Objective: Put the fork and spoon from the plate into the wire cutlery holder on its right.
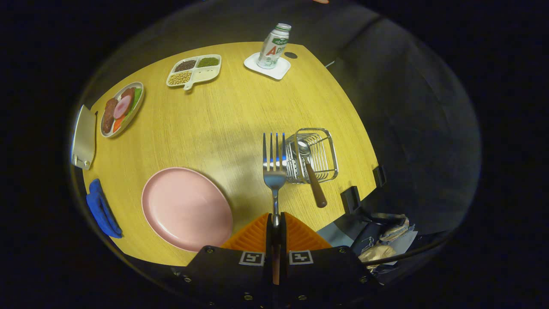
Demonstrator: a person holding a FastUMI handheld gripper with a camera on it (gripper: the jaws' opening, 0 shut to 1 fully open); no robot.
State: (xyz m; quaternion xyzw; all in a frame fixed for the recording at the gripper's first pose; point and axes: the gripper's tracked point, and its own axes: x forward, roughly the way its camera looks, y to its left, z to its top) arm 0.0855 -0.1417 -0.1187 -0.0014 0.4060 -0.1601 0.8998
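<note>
Table (223,124): a round yellow wood-grain top that extends ahead of the gripper and to both sides of it.

Pink plate (187,208): lies flat on the table, just ahead and to the left of the fingers. Nothing lies on it.

Gripper (275,223): fingers pressed together on the handle of the fork (274,165), one finger on each side. The fork projects straight ahead from the fingertips, raised above the table, with its tines pointing away from the gripper.

Wire cutlery holder (315,155): stands on the table ahead of the fingers and slightly to the right, close beside the fork head. The fork tines overlap its left edge in the view; whether they touch it cannot be told.

Spoon (309,169): rests in the holder, bowl inside the basket, handle leaning out over the near rim toward the gripper.

Food plate (122,109): far to the left beyond the pink plate, carrying sliced food.

Divided tray (194,70): far ahead and left, with grains or seeds in its compartments.

Bottle (274,46): far ahead, upright on a white coaster (268,67).

Blue cloth (101,209): at the table edge, left of the pink plate.

Two dark clips (351,199): on the table edge, right of the holder.
</note>
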